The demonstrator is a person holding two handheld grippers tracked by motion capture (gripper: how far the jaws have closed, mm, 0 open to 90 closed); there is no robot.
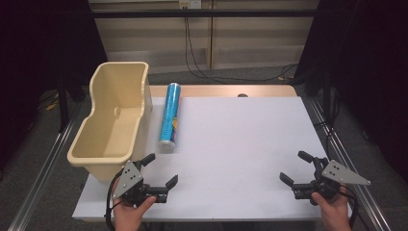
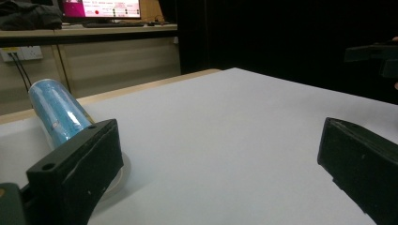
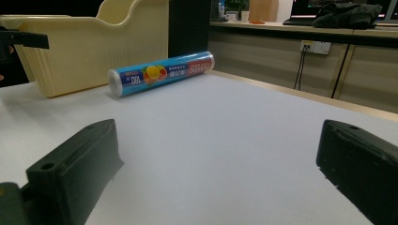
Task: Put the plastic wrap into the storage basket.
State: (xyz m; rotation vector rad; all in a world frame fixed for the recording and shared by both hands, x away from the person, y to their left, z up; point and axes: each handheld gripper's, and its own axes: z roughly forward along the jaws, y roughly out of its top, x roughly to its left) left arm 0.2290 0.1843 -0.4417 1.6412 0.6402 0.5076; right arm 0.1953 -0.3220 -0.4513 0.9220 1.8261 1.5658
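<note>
Blue roll [image 1: 170, 117] lies beside the cream tub [image 1: 115, 115]; left gripper [image 1: 160, 170], jaws released like the right gripper's [image 1: 294, 167], should probably straddle its middle squarely.

table [image 1: 250, 139]: white top, wooden far edge | floor [image 1: 43, 144]: grey carpet | back wall [image 1: 144, 33]: beige panels, white socket [image 1: 189, 4], black cables [image 1: 192, 53] hanging to floor | sides: dark curtains [image 1: 370, 57] | counter [image 3: 300, 29] with lit monitor [image 2: 101, 8]
</note>
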